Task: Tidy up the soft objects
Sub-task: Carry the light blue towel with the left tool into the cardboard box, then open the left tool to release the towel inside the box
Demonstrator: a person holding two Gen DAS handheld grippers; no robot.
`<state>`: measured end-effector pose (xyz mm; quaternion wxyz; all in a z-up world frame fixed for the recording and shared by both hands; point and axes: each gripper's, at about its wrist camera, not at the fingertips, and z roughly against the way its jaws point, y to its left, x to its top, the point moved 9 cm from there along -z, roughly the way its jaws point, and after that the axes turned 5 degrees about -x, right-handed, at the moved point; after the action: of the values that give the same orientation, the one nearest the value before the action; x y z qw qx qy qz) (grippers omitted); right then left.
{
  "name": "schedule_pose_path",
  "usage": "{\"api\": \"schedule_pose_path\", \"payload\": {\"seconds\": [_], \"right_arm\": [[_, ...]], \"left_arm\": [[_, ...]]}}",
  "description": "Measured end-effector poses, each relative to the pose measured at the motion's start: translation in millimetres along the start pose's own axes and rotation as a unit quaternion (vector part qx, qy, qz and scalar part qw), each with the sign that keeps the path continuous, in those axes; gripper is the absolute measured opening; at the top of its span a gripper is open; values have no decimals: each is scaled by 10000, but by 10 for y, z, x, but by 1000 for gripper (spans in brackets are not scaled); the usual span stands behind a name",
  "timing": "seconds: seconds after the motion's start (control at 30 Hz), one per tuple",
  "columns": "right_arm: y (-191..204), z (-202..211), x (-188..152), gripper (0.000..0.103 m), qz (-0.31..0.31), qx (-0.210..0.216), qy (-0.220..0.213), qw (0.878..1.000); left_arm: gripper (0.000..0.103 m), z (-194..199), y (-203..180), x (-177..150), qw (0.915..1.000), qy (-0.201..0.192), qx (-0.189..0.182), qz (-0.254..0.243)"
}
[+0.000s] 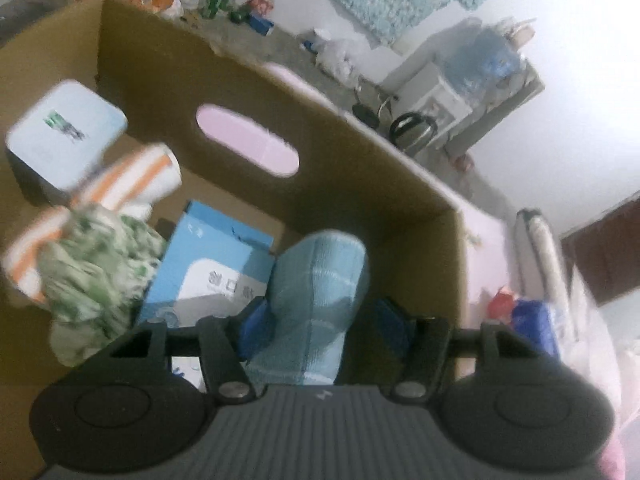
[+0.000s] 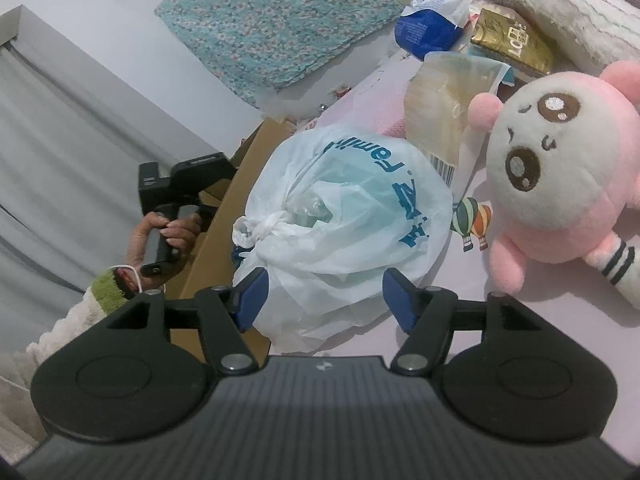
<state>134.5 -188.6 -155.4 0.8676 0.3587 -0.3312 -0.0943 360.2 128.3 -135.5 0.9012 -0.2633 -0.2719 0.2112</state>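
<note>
- Inside the cardboard box (image 1: 360, 168), a light blue cloth (image 1: 316, 304) is seen upright between the spread fingers of the left gripper (image 1: 326, 320); contact with its pads cannot be judged.
- The knotted plastic bag (image 2: 340, 216) lies straight ahead of the right gripper (image 2: 326, 300), whose fingers are spread beside it.
- The bag's contents are obscured.

Blurry striped towel (image 1: 120, 184) & green cloth (image 1: 96, 272). Box (image 1: 360, 168) cut off at left edge. Blue cloth (image 1: 316, 292) bottom hidden behind gripper body.
</note>
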Motion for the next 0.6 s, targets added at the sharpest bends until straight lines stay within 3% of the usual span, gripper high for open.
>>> {"api": "schedule_pose_path", "payload": {"seconds": [0.07, 0.2, 0.23, 0.33, 0.6], "right_arm": [[4, -3, 2, 63, -9, 25, -14, 10000], [27, 8, 0, 64, 6, 63, -48, 10000], [33, 15, -2, 64, 14, 60, -58, 10000], [39, 54, -19, 64, 18, 42, -77, 10000], [4, 237, -39, 64, -8, -87, -216, 9997]], "left_arm": [[55, 125, 8, 23, 9999, -130, -1, -22], [19, 203, 86, -74, 9996, 36, 38, 283], [16, 182, 110, -106, 9993, 103, 47, 369], [13, -58, 122, -123, 9987, 228, 326, 334], [13, -291, 131, -258, 9965, 458, 392, 585]]}}
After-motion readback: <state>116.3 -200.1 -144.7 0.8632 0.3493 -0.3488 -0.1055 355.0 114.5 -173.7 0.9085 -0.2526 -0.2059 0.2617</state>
